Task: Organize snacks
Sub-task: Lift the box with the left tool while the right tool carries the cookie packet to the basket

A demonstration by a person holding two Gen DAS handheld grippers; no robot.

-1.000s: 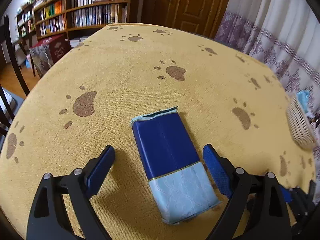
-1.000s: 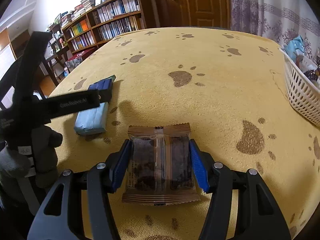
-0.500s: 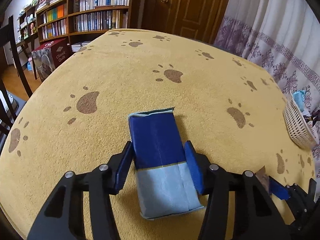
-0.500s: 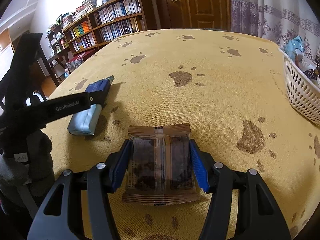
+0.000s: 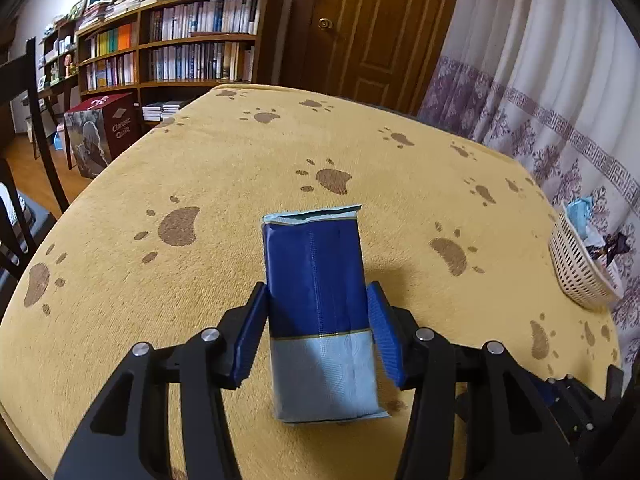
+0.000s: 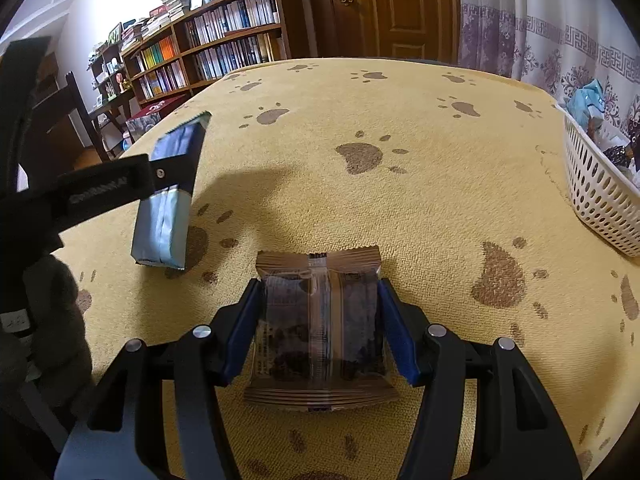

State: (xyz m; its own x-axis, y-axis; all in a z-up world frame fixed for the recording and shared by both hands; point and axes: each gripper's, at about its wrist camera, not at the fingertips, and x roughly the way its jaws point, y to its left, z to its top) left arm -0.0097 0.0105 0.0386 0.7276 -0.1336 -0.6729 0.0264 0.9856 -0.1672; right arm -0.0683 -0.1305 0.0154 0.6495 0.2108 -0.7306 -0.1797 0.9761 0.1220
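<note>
- Left gripper [image 5: 316, 332]: its jaws are closing, pads pressed on the sides of a dark-blue and pale-blue foil snack pack [image 5: 320, 304], raised off the counter with its long axis running away from the holder, sealed end tilted up.
- Right gripper [image 6: 320, 328]: jaws clamped on a brown, clear-windowed snack packet [image 6: 318, 328] near the counter's near edge.
- White perforated plastic basket [image 6: 600, 196] at the right edge already contains snacks; these two seemingly remain to go in.
</note>
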